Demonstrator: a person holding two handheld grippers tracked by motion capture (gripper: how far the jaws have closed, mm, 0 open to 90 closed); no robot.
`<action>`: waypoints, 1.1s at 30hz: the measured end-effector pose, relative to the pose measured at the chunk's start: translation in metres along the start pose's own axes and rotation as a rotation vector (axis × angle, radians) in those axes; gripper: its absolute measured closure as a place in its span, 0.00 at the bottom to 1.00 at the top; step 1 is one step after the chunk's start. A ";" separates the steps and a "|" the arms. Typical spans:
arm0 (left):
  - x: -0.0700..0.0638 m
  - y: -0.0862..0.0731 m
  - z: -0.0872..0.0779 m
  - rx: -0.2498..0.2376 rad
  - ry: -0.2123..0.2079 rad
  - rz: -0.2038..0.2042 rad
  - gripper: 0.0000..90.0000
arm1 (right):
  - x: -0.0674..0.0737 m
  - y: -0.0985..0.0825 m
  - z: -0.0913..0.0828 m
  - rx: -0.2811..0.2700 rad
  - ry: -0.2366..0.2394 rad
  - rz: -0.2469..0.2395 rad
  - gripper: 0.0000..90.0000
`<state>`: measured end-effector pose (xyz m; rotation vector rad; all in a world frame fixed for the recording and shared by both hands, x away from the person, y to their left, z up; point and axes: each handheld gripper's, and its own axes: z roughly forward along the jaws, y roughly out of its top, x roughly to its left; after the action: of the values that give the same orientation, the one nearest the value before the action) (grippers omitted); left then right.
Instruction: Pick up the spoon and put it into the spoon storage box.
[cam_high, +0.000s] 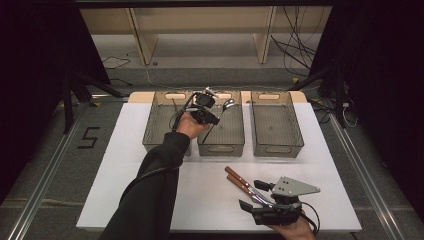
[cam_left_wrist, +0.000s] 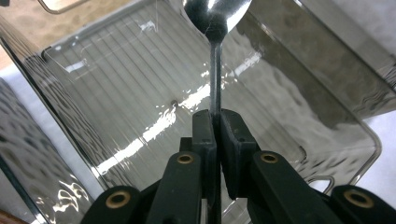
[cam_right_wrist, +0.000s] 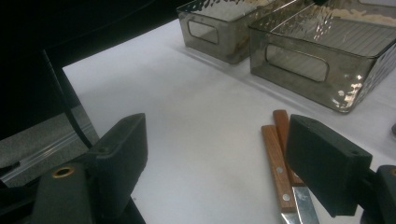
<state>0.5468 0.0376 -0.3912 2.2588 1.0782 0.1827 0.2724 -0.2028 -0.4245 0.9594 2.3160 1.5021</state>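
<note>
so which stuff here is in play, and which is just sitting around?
In play: left gripper shut on spoon over middle bin; open right gripper by two knives.
Idle: left bin, right bin, table.

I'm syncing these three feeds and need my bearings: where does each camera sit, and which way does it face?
High view: above the person's side, looking forward and down on the table and three bins; both forearms and grippers show.
Left gripper view: rides the left gripper, looking down into the middle bin; its jaws clamp a spoon.
Right gripper view: rides the right gripper, low over the table, facing the bins; open jaws flank two knives.
Shared: the high view also shows spoon, knives, bins.
</note>
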 end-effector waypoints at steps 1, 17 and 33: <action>0.000 -0.001 0.001 0.002 0.001 -0.005 0.94 | 0.000 0.000 0.000 -0.001 0.000 0.000 0.24; 0.000 -0.005 -0.012 0.015 -0.019 -0.048 0.60 | 0.000 0.000 0.000 0.000 -0.001 0.002 0.24; 0.002 -0.039 -0.077 -0.139 -0.052 -0.063 0.30 | -0.003 0.001 0.000 0.009 -0.016 0.006 0.24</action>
<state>0.4940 0.0940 -0.3533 2.0924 1.0748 0.1668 0.2746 -0.2046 -0.4242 0.9778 2.3127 1.4816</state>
